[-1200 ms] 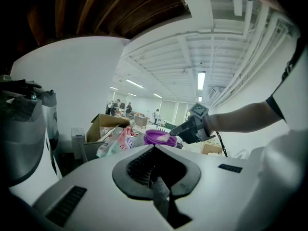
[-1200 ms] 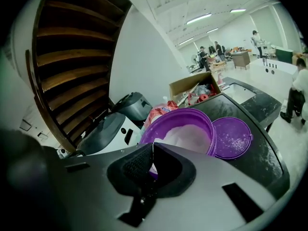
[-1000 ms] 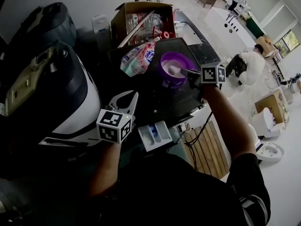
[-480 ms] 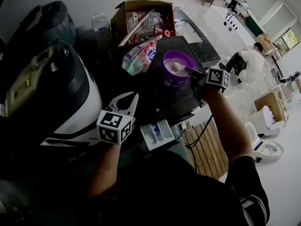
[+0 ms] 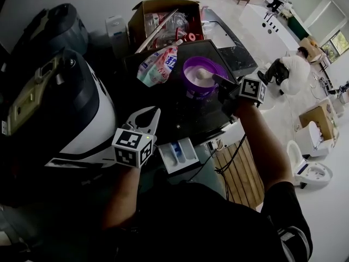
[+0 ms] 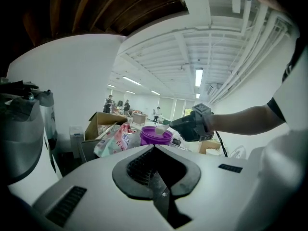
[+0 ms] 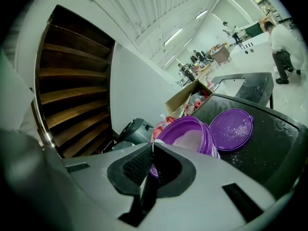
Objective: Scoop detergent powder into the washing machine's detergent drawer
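Observation:
A purple tub (image 5: 203, 76) of white detergent powder stands open on the washing machine's black top (image 5: 182, 111). My right gripper (image 5: 219, 82) is shut on the handle of a white scoop (image 5: 200, 73), whose bowl sits over the powder. In the left gripper view the scoop (image 6: 160, 127) shows heaped just above the tub's rim (image 6: 155, 135). The detergent drawer (image 5: 179, 155) is pulled out at the machine's front, its blue compartment showing. My left gripper (image 5: 154, 115) hovers left of the drawer, shut with nothing in it. The right gripper view shows the tub (image 7: 190, 131) close beyond shut jaws.
The tub's purple lid (image 7: 234, 129) lies on the black top beside it. A detergent bag (image 5: 158, 64) lies left of the tub, and an open cardboard box (image 5: 163, 18) of supplies stands behind. A large white and black appliance (image 5: 52, 102) fills the left. People are at work far right.
My right gripper has drawn a little to the right and the scoop has shifted slightly toward the tub's middle. The left gripper has stayed still.

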### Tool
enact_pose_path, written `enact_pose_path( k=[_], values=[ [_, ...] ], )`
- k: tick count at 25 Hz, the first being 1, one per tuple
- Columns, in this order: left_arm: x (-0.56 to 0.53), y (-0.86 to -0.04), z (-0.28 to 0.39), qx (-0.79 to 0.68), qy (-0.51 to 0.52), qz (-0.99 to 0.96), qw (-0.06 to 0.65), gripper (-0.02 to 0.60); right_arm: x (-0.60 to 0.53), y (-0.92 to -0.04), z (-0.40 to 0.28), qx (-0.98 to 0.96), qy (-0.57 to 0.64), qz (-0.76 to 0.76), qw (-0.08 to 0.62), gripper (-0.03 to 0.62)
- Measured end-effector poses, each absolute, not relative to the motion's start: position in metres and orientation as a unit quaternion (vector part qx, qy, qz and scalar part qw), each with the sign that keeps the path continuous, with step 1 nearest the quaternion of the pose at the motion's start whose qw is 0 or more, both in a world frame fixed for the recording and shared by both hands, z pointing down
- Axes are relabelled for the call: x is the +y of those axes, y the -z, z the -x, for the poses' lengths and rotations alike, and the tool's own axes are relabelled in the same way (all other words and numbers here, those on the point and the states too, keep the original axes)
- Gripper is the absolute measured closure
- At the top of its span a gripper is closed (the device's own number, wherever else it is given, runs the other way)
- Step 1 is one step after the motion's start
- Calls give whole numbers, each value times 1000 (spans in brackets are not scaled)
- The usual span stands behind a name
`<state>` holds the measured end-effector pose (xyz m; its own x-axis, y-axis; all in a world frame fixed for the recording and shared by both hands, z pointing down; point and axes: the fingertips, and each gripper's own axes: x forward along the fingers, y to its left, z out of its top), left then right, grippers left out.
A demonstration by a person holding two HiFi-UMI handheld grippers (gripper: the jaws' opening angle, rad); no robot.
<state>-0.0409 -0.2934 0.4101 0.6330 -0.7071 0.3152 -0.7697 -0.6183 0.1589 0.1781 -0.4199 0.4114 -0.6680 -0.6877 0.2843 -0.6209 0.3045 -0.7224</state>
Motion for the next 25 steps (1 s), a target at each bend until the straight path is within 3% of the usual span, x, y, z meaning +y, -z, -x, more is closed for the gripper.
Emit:
enact_pose_path(
  k=[25],
  values=[
    [-251, -395, -4, -435, -126, -883, 120, 574, -334, -375, -185, 839, 435, 308, 110, 576]
  ],
)
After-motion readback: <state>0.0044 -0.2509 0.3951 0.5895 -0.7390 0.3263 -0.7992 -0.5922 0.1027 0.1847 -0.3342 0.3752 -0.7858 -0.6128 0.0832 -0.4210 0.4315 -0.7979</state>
